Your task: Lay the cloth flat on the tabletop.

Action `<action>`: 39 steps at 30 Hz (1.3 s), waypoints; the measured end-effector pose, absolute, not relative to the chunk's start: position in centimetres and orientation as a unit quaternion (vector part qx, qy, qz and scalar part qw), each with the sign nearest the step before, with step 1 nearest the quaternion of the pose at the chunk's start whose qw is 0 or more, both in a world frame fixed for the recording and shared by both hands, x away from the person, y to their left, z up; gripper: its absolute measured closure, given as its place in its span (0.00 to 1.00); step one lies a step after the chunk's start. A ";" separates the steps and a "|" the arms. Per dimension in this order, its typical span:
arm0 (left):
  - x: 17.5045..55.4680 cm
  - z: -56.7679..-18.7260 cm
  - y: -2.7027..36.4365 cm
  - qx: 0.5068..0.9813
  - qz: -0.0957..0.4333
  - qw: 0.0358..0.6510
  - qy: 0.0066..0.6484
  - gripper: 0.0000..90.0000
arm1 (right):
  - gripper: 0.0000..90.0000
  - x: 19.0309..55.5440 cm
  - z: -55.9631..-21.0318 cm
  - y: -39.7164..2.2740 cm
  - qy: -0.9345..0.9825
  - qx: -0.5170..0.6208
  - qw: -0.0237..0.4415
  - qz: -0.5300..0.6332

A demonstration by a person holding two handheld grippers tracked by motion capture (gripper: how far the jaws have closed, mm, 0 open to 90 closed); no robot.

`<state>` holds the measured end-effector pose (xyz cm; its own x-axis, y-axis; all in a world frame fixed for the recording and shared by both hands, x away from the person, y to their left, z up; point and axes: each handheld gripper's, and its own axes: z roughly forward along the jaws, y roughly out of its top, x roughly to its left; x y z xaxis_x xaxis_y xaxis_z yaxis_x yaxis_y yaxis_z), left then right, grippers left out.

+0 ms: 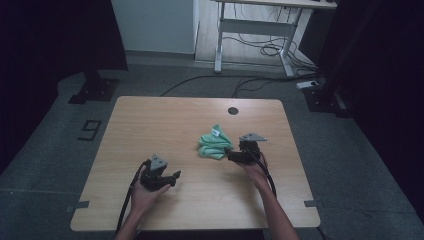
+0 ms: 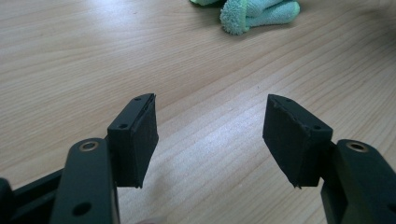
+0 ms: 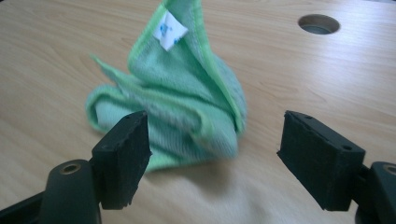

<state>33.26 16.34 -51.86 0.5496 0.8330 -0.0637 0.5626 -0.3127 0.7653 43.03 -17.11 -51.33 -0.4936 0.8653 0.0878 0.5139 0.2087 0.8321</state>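
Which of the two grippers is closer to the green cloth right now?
The right gripper: its open jaws sit right at the green cloth. The left gripper, also open, is well short of it over bare table.

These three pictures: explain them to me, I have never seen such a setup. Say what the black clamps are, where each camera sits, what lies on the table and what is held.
There is no robot here. A person sits at a wooden table and holds a hand tool in each hand: the left gripper and the right gripper. Each has two black jaws that pinch things.

The high view looks down from above the person. The other two cameras ride on the grippers and look out along their jaws.

On the table lies a crumpled green cloth with a small white tag. A round hole sits near the far edge.

Nothing is held. Both pairs of jaws stand open; the right gripper points at the cloth from close by, the left one lies farther off.
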 end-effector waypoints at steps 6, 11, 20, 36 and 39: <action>33.1 -51.8 17.0 0.787 0.175 0.388 0.445 0.40 | 0.27 45.2 -52.4 -15.0 0.768 0.458 0.186 0.408; 33.1 -51.8 17.3 0.785 0.176 0.390 0.449 0.40 | 0.50 46.0 -53.6 -13.7 0.782 0.454 0.189 0.383; 33.0 -51.9 17.1 0.785 0.174 0.392 0.447 0.40 | 0.90 45.6 -53.3 -14.8 0.779 0.445 0.176 0.405; 32.8 -51.0 15.5 0.786 0.165 0.414 0.428 0.43 | 0.92 40.2 -50.8 -15.4 0.762 0.406 0.141 0.484; 32.6 -50.7 14.8 0.790 0.170 0.413 0.419 0.43 | 0.92 39.0 -50.6 -15.2 0.764 0.397 0.134 0.491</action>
<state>32.61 14.82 -50.73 0.5906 0.8033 -0.0765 0.5217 -0.3078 0.7957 38.96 -15.17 -50.62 -0.6491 0.7379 0.1848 0.4741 0.2024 0.8569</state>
